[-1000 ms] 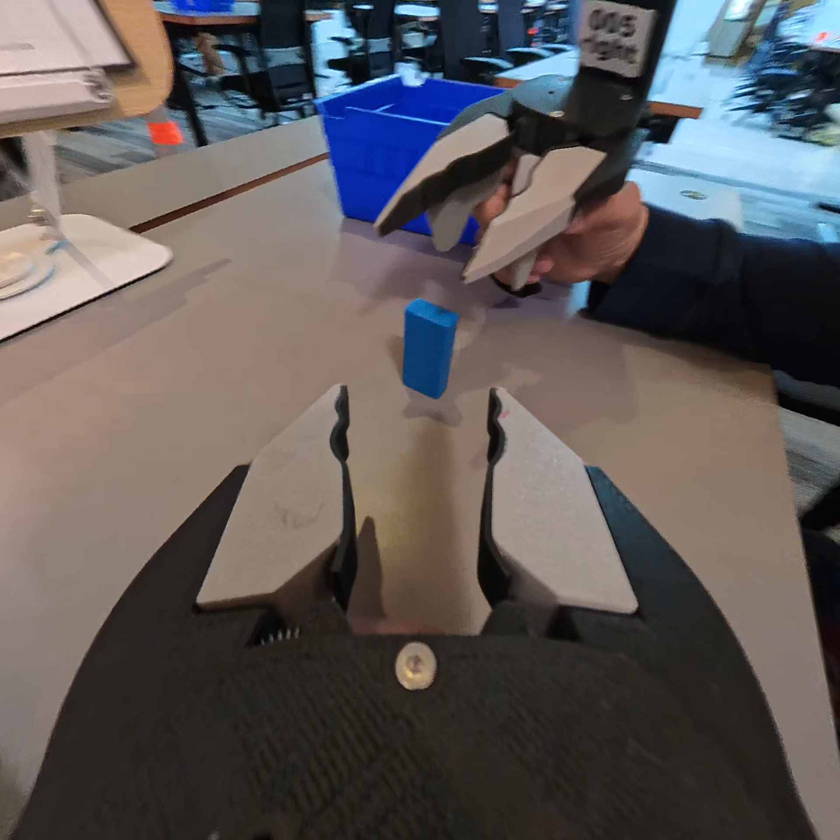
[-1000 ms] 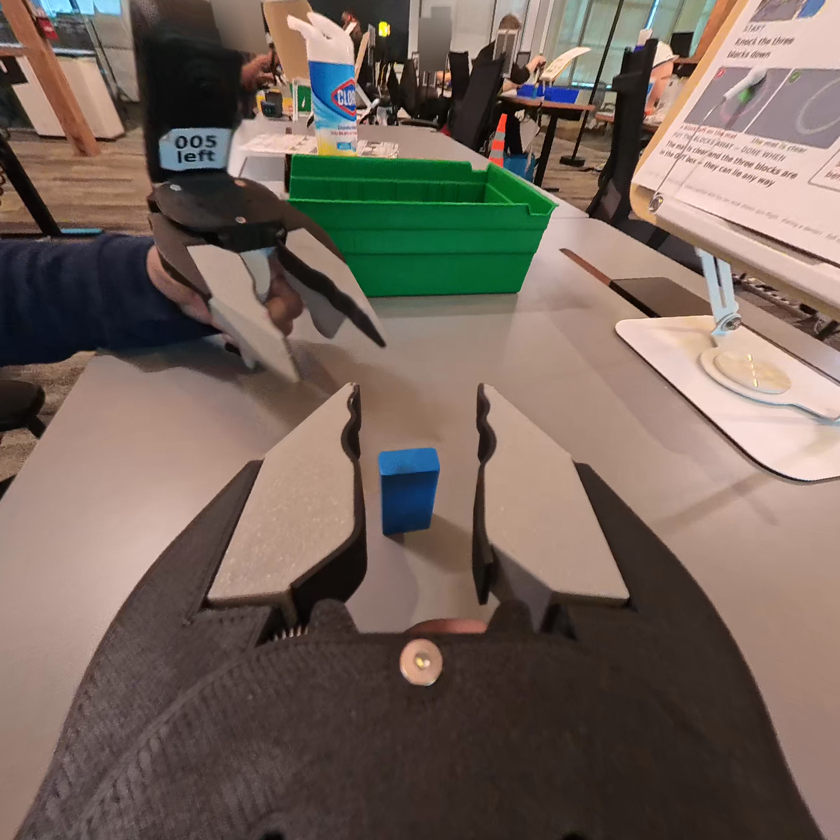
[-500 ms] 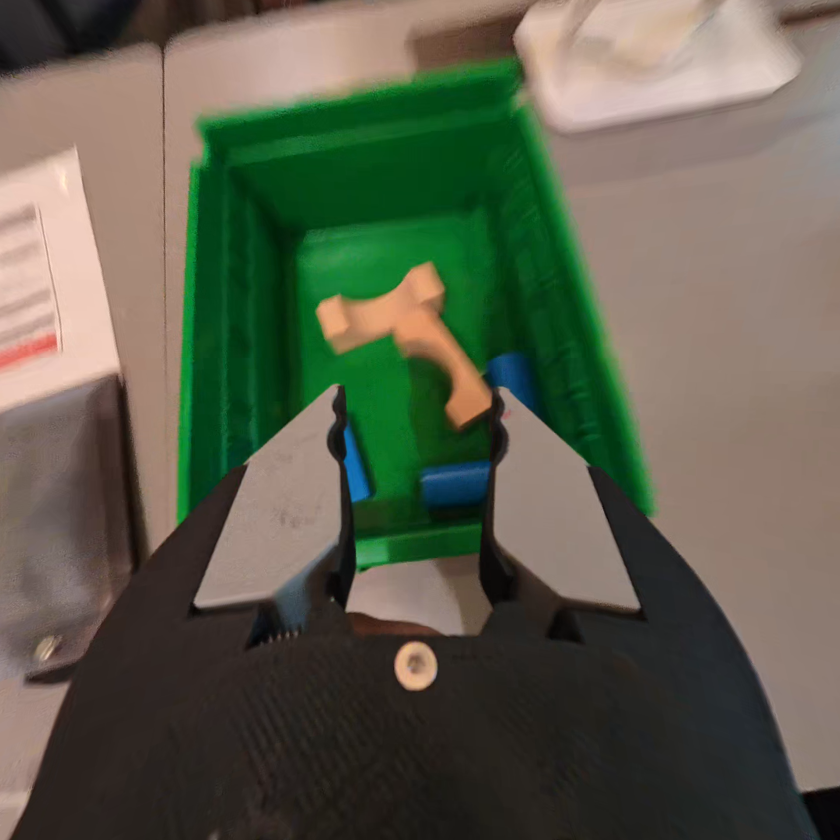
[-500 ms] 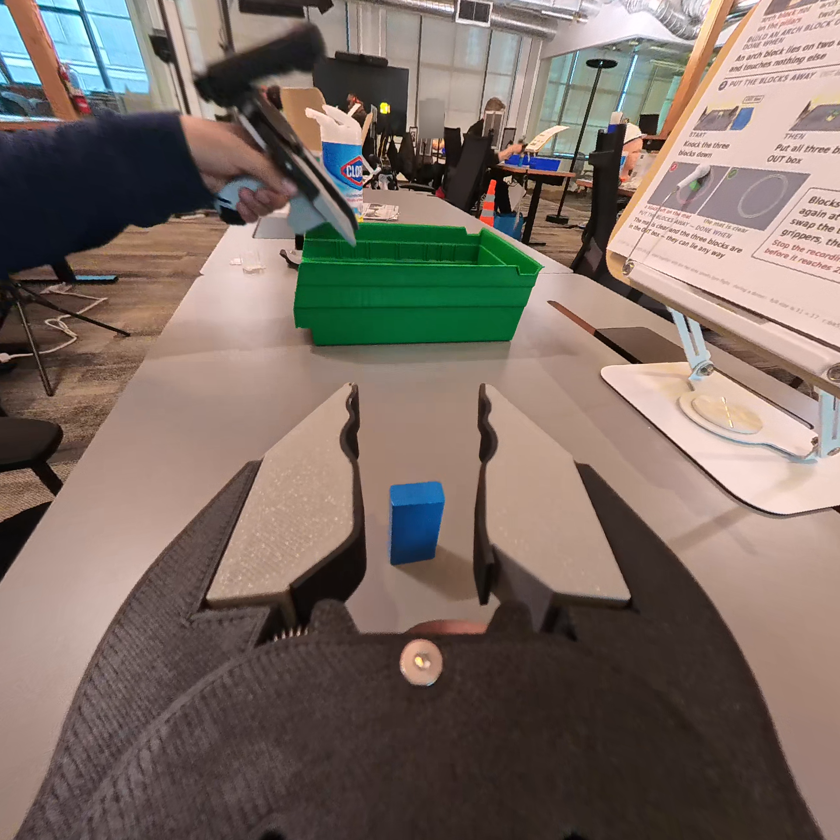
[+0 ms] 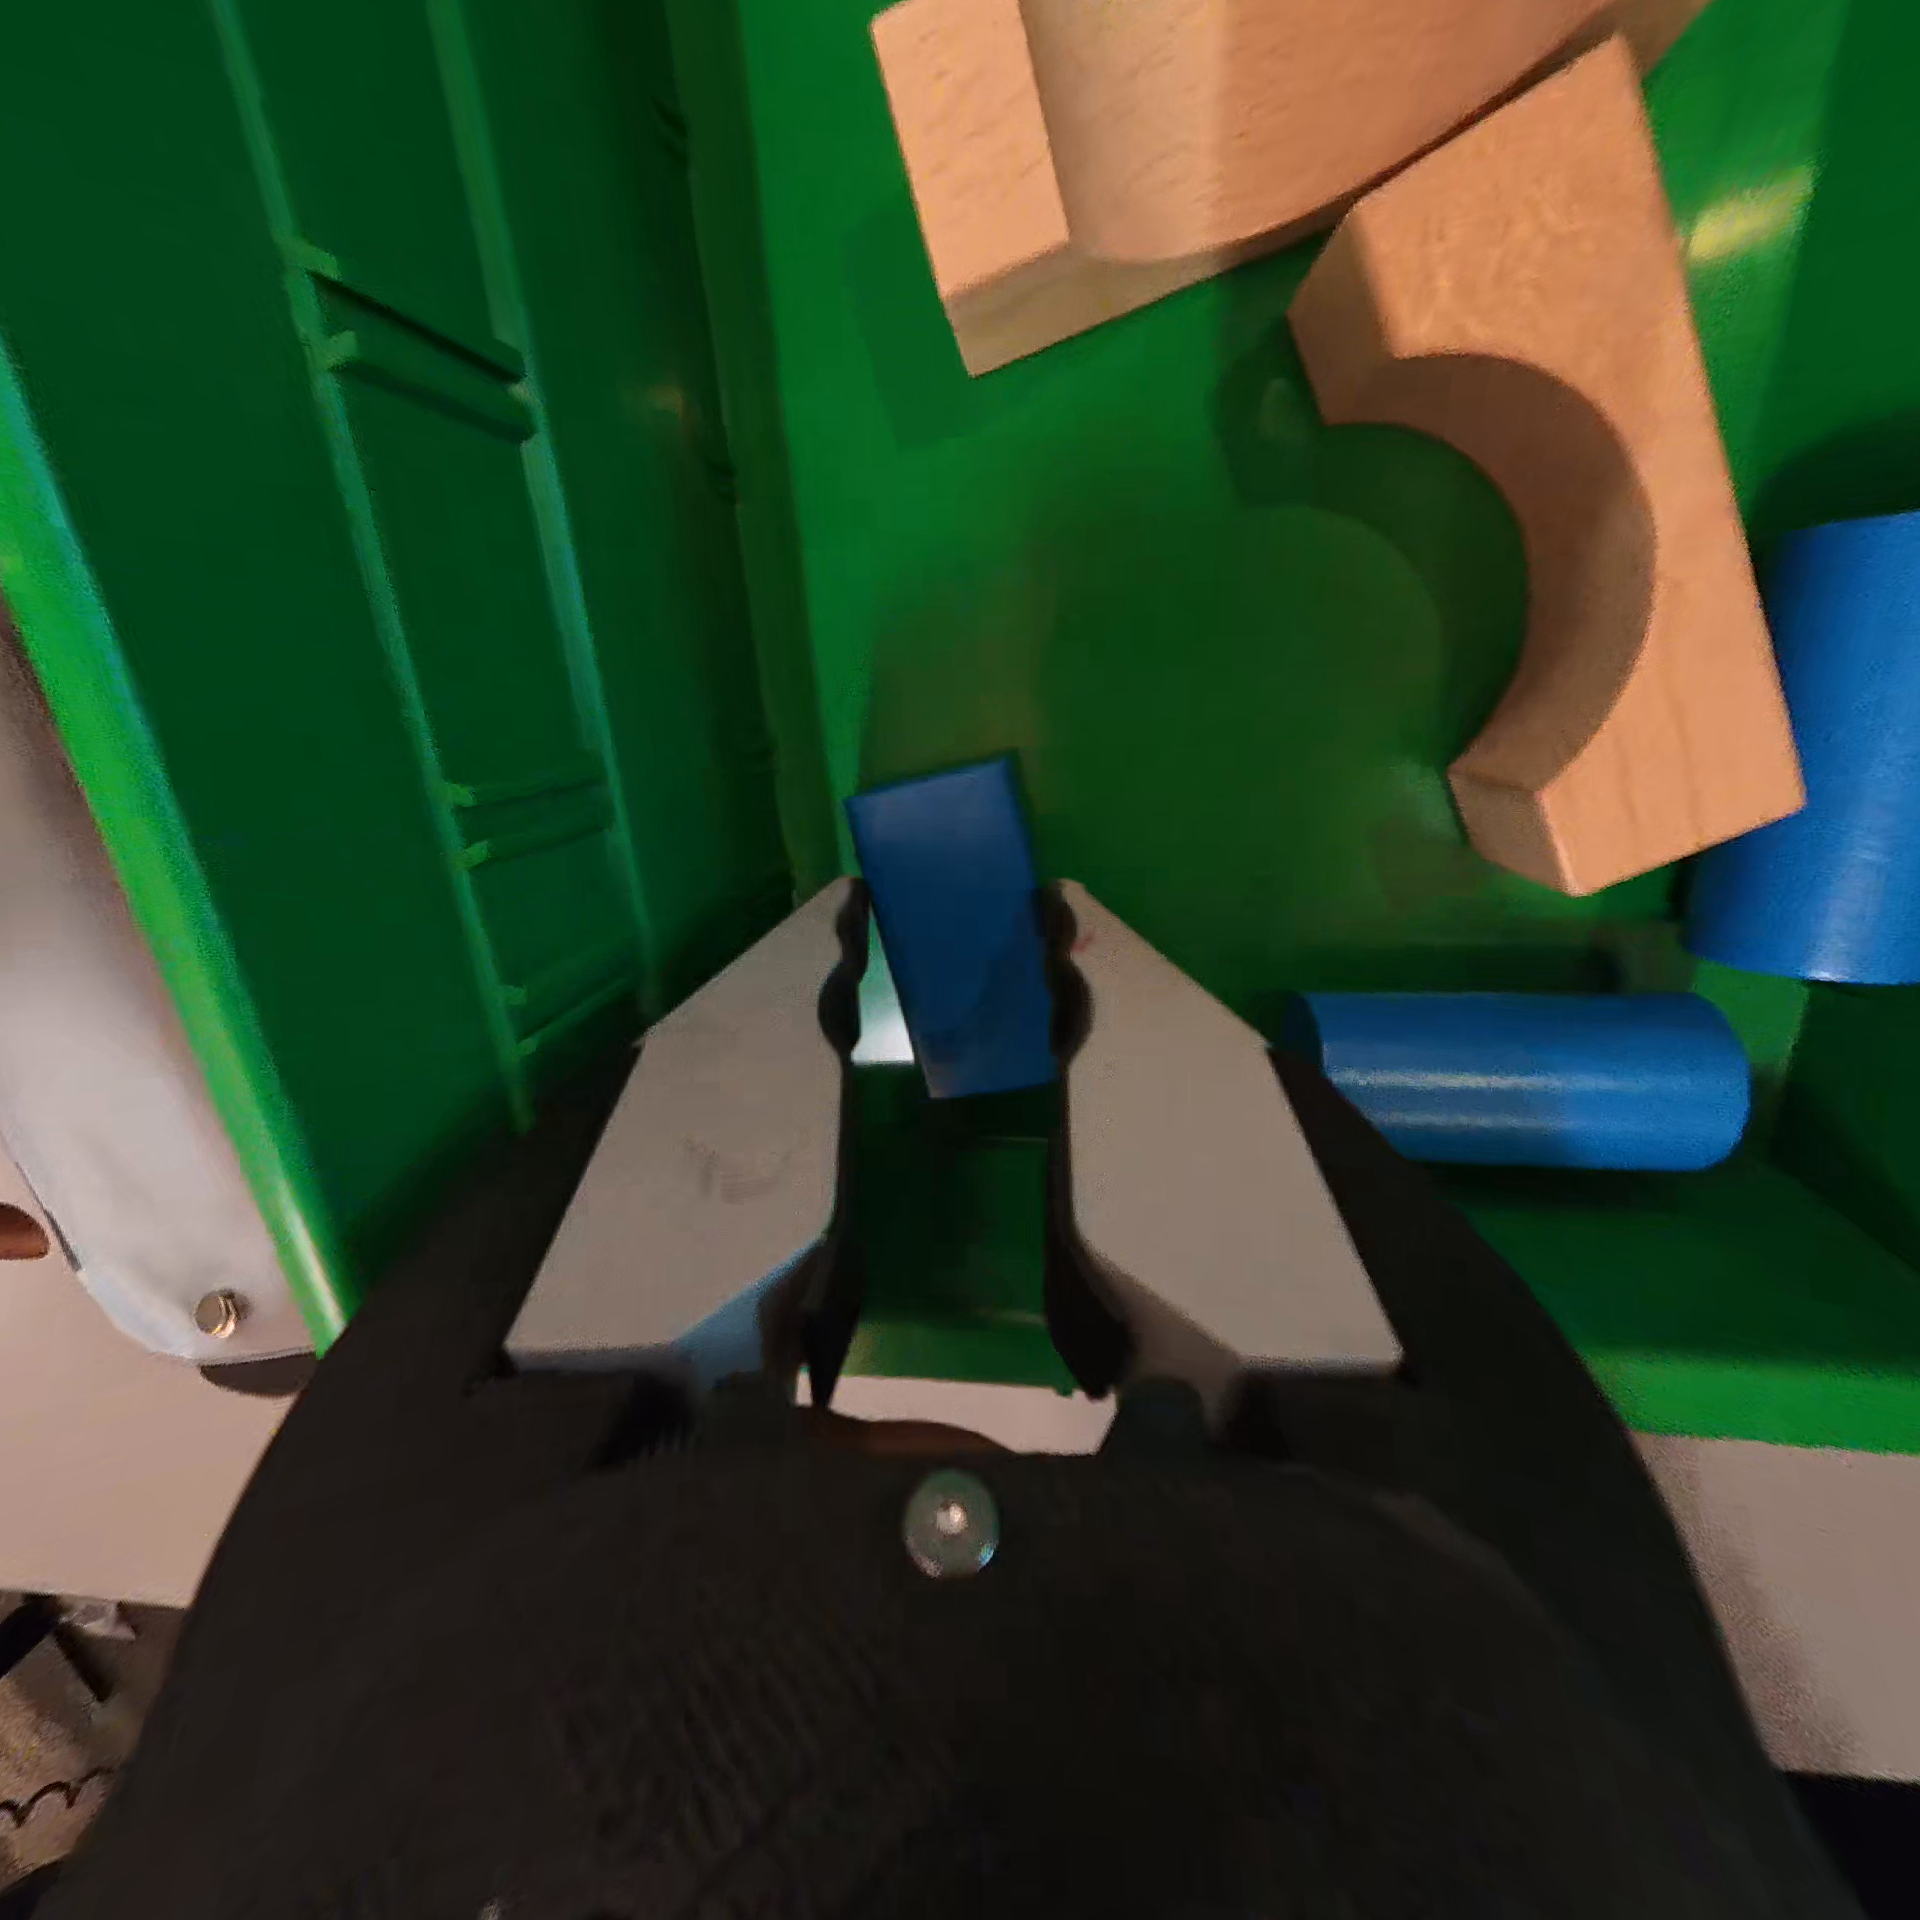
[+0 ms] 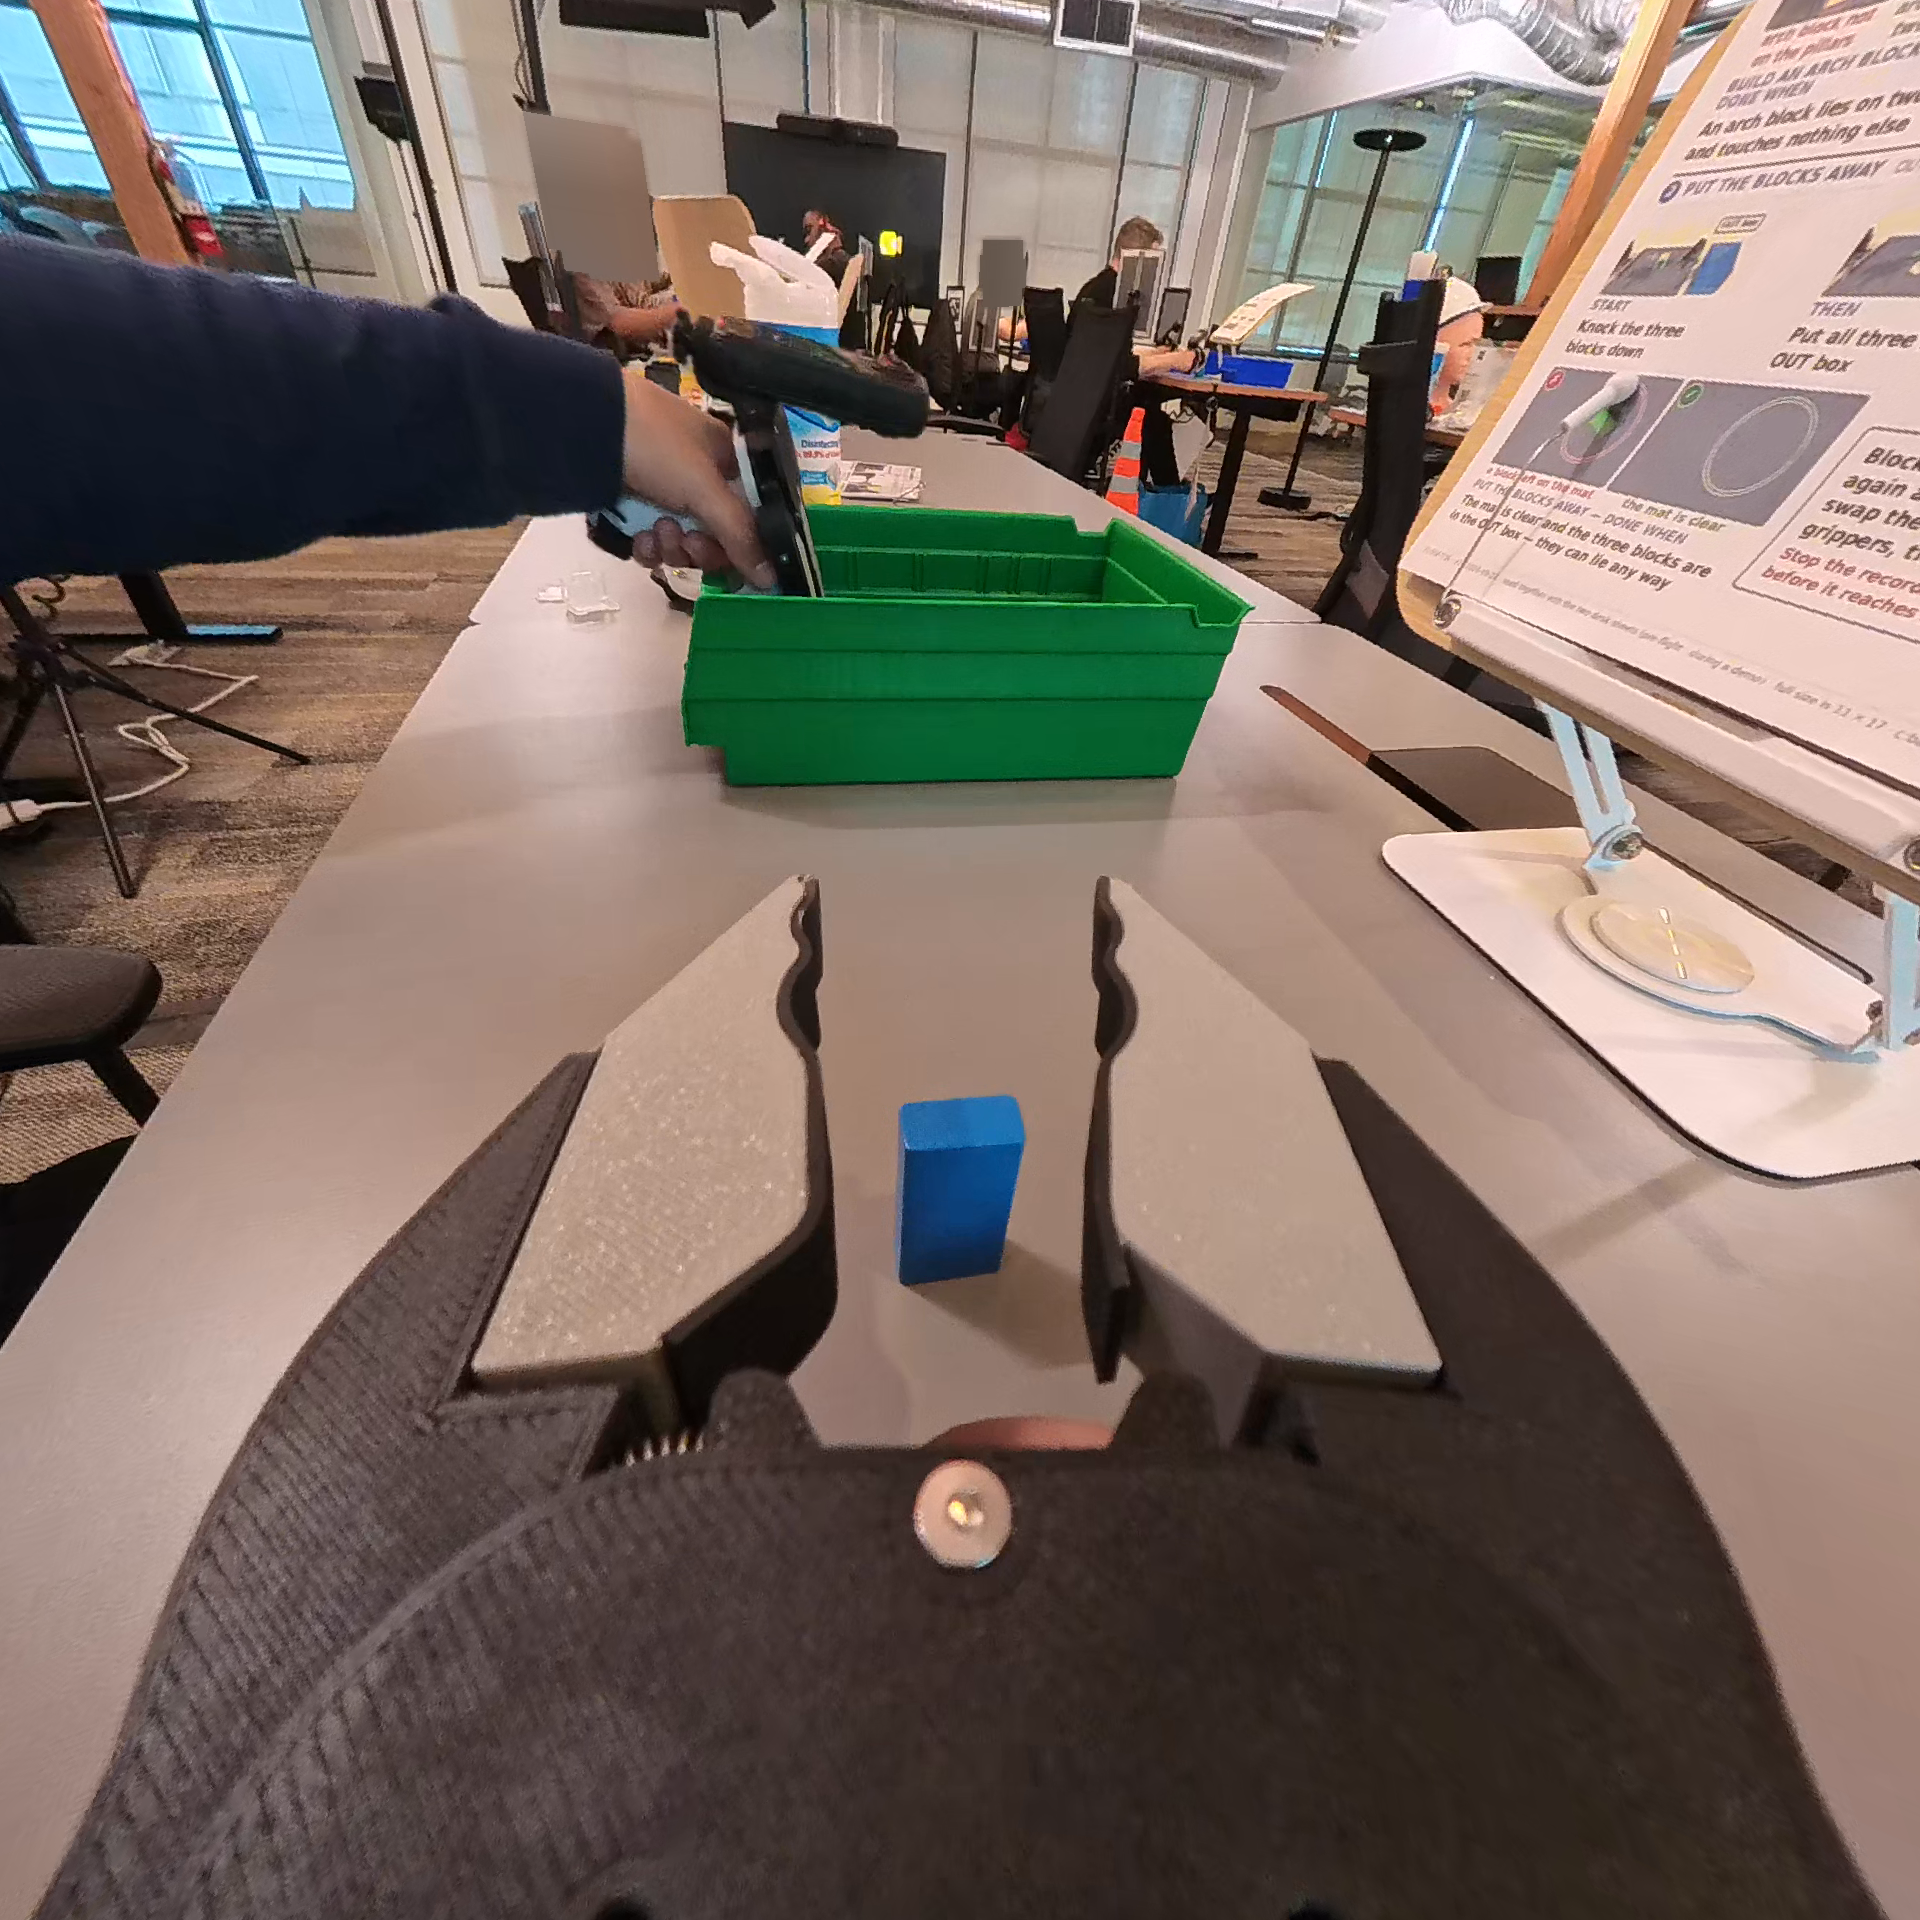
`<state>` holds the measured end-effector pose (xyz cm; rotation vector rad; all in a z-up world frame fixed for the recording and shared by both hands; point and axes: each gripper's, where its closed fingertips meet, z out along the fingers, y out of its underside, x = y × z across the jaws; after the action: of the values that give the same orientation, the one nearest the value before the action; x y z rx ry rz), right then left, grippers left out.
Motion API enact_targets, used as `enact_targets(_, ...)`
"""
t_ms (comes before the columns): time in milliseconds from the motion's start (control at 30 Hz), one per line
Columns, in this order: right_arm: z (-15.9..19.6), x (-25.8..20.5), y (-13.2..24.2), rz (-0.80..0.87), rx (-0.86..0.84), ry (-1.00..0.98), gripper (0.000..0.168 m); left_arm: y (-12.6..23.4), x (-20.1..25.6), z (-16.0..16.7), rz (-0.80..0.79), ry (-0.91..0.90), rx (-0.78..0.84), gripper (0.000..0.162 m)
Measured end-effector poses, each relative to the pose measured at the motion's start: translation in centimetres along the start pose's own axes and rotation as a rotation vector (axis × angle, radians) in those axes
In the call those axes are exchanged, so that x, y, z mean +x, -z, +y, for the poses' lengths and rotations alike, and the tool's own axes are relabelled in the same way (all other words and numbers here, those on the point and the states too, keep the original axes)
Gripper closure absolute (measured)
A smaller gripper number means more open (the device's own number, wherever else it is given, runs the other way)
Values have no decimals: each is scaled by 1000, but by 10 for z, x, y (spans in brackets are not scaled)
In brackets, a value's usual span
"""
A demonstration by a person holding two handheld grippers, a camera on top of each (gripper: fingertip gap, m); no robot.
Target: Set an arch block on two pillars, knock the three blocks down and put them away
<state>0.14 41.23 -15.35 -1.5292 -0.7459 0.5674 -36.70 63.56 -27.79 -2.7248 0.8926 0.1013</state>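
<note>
In the left wrist view my left gripper [image 5: 951, 894] is down inside the green bin [image 5: 364, 623], its fingers closed against the two sides of a blue rectangular block [image 5: 951, 935] near the bin's left wall. Two wooden arch blocks [image 5: 1538, 582] [image 5: 1195, 135] and two blue cylinders [image 5: 1517, 1081] [image 5: 1829, 769] lie on the bin floor. In the right wrist view my right gripper [image 6: 956, 894] is open, low over the grey table. Another blue rectangular block [image 6: 956, 1190] stands upright between its fingers, touching neither. The left gripper [image 6: 784, 520] shows dipping into the green bin [image 6: 956, 707].
A tilted instruction board on a white stand [image 6: 1662, 935] sits at the table's right side. A dark flat pad [image 6: 1475, 790] lies beside the bin. A white spray bottle [image 6: 800, 312] stands behind the bin. The table's left edge [image 6: 312, 935] drops to carpet. One gripper's finger ends stand about 45 cm off the other's.
My left gripper swung from over the table to above the green bin, then dropped into it and narrowed onto a blue block. The right gripper stayed open around the upright block.
</note>
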Motion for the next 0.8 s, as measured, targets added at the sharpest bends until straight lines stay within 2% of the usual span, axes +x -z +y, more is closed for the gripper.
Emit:
enact_targets(100, 0, 0, 0, -3, 0, -3, 119, 1, 0, -2, -7, -44, 10, 131)
enact_targets(200, 3, 0, -1, -6, -13, -5, 119, 15, -2, -15, -50, -80, 104, 131)
enact_targets(267, 6, 0, -2, -7, -29, -6, 119, 41, 4, -32, -69, -119, 245, 131)
enact_targets(333, 8, 0, -3, -3, -43, -6, 119, 86, 21, -52, -76, -168, 456, 131)
enact_targets(400, 6, -1, -4, -4, -35, -17, 119, 139, 68, -64, 30, -238, 680, 131)
enact_targets(467, -2, -6, -4, -23, -10, -32, 119, 186, 139, -64, 213, -367, 868, 132)
enact_targets(533, -12, -15, -3, -54, 28, -26, 121, 210, 213, -55, 362, -545, 988, 132)
enact_targets(600, -19, -21, -1, -78, 56, -28, 122, 215, 281, -40, 544, -683, 1057, 132)
enact_targets(667, -23, -26, 1, -103, 74, -42, 122, 208, 329, -32, 718, -731, 1090, 132)
enact_targets(800, -21, -30, 1, -127, 76, -60, 125, 182, 376, -32, 892, -788, 1145, 132)
